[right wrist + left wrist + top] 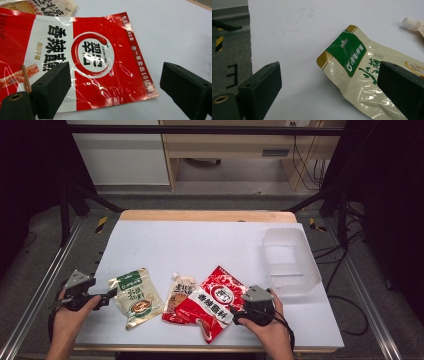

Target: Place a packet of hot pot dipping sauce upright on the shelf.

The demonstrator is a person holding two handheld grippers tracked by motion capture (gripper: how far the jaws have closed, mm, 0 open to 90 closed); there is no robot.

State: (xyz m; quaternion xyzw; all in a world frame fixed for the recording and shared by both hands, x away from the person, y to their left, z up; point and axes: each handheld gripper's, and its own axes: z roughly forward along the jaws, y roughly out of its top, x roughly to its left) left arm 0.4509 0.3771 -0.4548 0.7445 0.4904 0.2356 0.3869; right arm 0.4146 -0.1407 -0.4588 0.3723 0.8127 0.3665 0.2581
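Three food packets lie on the white table top [200, 245]. A cream pouch with a green header [136, 297] [359, 75] lies at the left. In the middle is a small spouted pouch [179, 295] whose white spout [410, 23] points away. A large red and white packet [212, 302] [87, 57] overlaps it on the right. My left gripper [107, 296] [329, 90] is open just left of the cream pouch, one jaw over its edge. My right gripper [240, 307] [112, 87] is open at the red packet's right corner, with nothing pinched.
A clear plastic tub [290, 262] stands at the table's right side, beyond my right hand. The far half of the table top is bare. Grey floor with a metal rail [229, 30] lies past the table's left edge.
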